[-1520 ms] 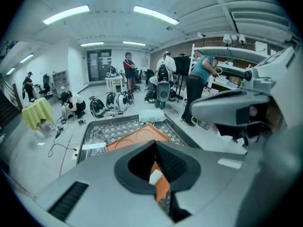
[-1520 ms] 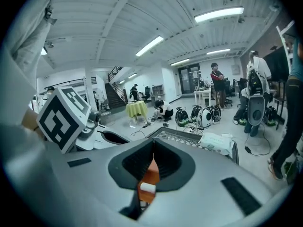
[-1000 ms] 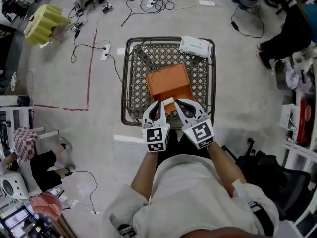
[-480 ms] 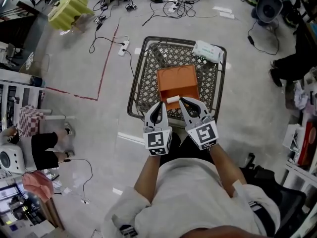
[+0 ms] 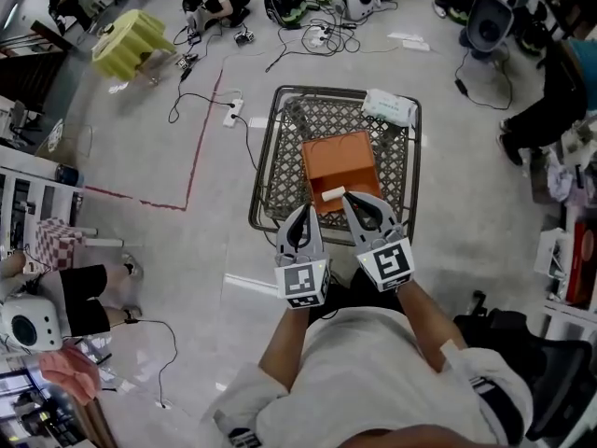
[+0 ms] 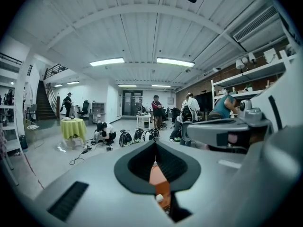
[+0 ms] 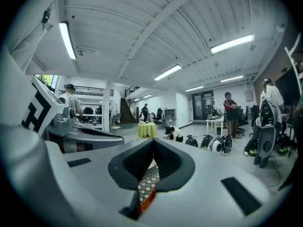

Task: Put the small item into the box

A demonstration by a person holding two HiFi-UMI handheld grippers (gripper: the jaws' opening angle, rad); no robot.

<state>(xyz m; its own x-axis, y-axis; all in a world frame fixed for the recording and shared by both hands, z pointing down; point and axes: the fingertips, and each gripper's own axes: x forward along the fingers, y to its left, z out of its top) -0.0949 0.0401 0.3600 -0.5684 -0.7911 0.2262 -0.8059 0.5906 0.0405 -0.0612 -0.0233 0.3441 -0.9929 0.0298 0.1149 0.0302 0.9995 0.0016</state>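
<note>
An orange box (image 5: 340, 161) lies open in a wire shopping cart (image 5: 268, 171) on the floor. A small white item (image 5: 333, 194) rests at the box's near edge; it also shows as a white speck (image 6: 159, 198) on the orange box (image 6: 158, 183) through the left jaws' gap. My left gripper (image 5: 303, 211) hovers over the cart's near rim, shut and empty. Just to its right, my right gripper (image 5: 346, 198) is shut with nothing between its pads, its tip beside the white item. Cart mesh and the orange box (image 7: 147, 201) show below the right gripper (image 7: 154, 143).
A white pack of wipes (image 5: 390, 108) lies in the cart's far right corner. A power strip and cables (image 5: 233, 110) and a red tape line (image 5: 191, 166) run left of the cart. A yellow-covered table (image 5: 128, 43) stands far left. People and helmets sit at the back.
Both grippers have risen together above the cart's near edge, staying shut. The white item has kept its place at the box's near edge. The head view has shifted.
</note>
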